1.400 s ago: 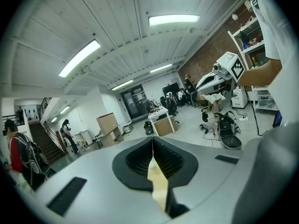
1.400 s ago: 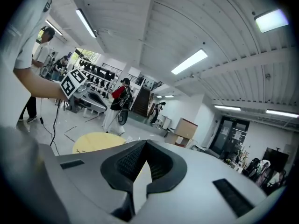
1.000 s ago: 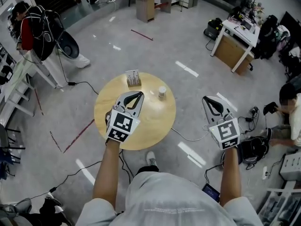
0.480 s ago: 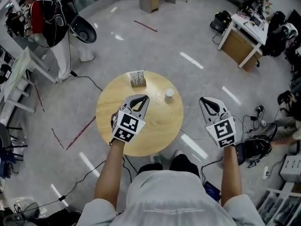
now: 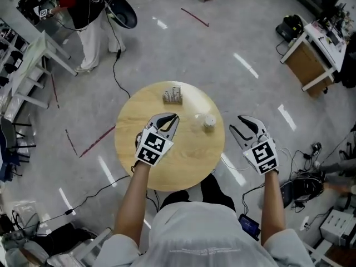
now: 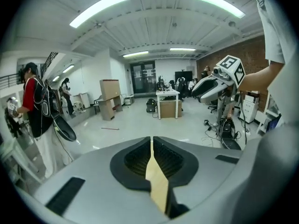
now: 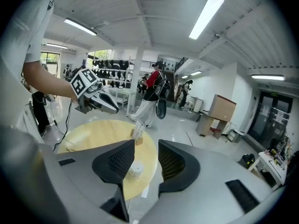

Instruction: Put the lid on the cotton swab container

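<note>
Over the round table (image 5: 183,163) the left gripper (image 5: 174,117) is pressed together, the empty right gripper (image 5: 238,124) opening off its right edge, cotton swab container (image 5: 209,121) and small stand (image 5: 173,95) unobstructed.

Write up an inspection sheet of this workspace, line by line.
Surface: round wooden table, mostly bare.
Job's things: small white round container near the table's right edge; too small to tell whether its lid is on.
Clutter: small rack of upright items at the far edge.
Grippers: left gripper shut, empty, over the table; right gripper opening, nothing between its jaws, past the table's right edge.
Cables: black cable loose on the floor.
Surroundings: standing person, desk.
</note>
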